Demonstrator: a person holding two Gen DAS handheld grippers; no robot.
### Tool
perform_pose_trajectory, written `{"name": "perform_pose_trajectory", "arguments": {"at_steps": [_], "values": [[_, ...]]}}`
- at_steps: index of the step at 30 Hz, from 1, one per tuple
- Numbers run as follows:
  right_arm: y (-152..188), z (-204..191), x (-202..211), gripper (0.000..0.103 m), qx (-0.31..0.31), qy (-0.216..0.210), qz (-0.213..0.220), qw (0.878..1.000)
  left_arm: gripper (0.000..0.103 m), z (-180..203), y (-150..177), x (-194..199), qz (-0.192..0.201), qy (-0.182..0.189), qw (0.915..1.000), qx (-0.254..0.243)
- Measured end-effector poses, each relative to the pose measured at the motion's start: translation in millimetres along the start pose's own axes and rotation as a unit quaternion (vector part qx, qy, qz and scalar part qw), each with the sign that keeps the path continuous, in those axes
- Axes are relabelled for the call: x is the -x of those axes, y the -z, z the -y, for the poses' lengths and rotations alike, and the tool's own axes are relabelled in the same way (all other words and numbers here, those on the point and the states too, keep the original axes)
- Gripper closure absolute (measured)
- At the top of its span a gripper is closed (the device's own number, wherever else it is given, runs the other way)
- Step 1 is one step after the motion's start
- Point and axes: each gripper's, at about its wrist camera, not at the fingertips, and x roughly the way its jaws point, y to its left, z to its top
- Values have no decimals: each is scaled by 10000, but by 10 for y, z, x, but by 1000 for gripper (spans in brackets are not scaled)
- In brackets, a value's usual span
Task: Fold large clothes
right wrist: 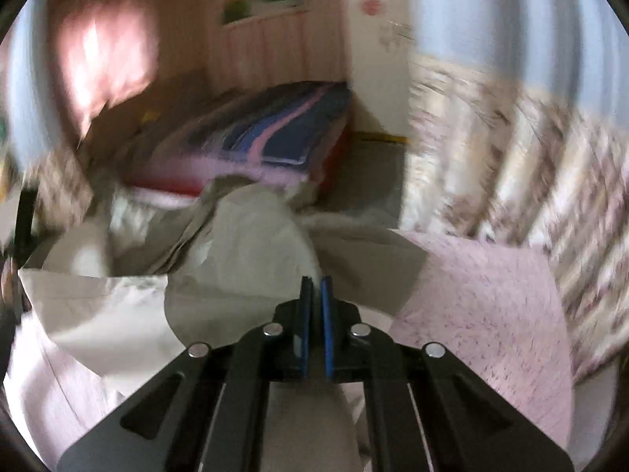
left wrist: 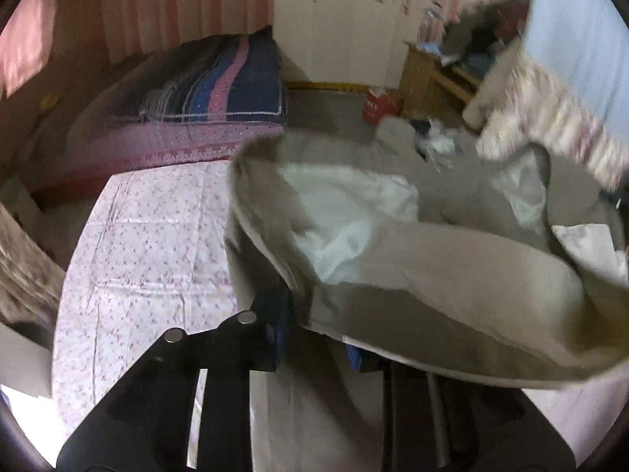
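One large garment (left wrist: 452,275) is seen, khaki-grey on the outside with a white lining showing inside its gaping opening; it is crumpled, lifted and draped over and ahead of the left gripper (left wrist: 314,338), above a bed (left wrist: 149,244) covered by a pale floral sheet. The left jaws are largely hidden by the cloth, one blue pad just showing at its edge, so it cannot be told whether the fabric is pinched. In the right wrist view the same garment (right wrist: 251,251) lies bunched directly ahead of the right gripper (right wrist: 315,287), whose jaws are closed, a thin fold of the fabric appearing to run between the two blue pads. A second bed (left wrist: 212,90) with a striped blue-and-pink blanket stands beyond the jaws. Writing on the far white wardrobe (left wrist: 338,19) is too blurred to be read.
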Motion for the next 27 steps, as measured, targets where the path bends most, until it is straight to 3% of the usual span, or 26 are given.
{"name": "perform_pose_trajectory", "arguments": {"at_steps": [2,4,5,6,7,8,9,10,13,15,17,20,22,23,24,25,26,27], "values": [[60,413,-298,98,-1026,-41,-436,9938,81,-152,-38,-161,-182,-123,9994,270],[214,624,-541,93,-1472,-18,-836,9856,81,-258,17,-360,-458,-200,9978,431],[278,648,-560,79,-1446,-35,-756,9866,79,-266,37,-379,-502,-177,9976,432],[314,638,-526,59,-1371,38,-693,9881,77,-244,72,-379,-516,-221,9977,374],[324,625,-466,51,-1332,163,-634,9889,66,-194,98,-339,-475,-251,9982,255],[313,603,-393,45,-1281,239,-563,9899,46,-153,110,-307,-433,-255,9986,165],[268,553,-293,45,-1113,278,-453,9924,31,-84,117,-263,-372,-292,9989,40],[211,477,-210,45,-868,375,-357,9949,7,1,131,-190,-235,-507,9984,-128],[31,217,-91,35,-195,474,-143,9986,5,208,104,-98,-33,-657,9967,-482],[-51,-44,-187,27,377,447,-277,9979,5,317,60,-133,-60,-599,9968,-523],[-67,-243,-426,26,1004,582,-508,9919,6,377,24,-184,-103,-595,9966,-554],[17,-470,-851,28,1729,760,-1187,9748,8,400,-6,-300,-223,-496,9973,-485],[121,-547,-1064,46,2024,815,-1501,9643,14,352,0,-362,-332,-384,9978,-421],[153,-583,-1126,69,2183,971,-1531,9589,29,341,-15,-408,-393,-363,9977,-405],[151,-596,-1150,78,2206,971,-1559,9579,40,334,-32,-461,-470,-345,9975,-399],[132,-592,-1142,92,2164,969,-1544,9591,63,305,-51,-516,-555,-255,9975,-352],[122,-593,-1113,96,2188,998,-1479,9593,79,273,-76,-557,-620,-120,9977,-263],[115,-605,-1068,97,2248,1027,-1372,9592,85,246,-91,-584,-647,-70,9977,-195]]}}
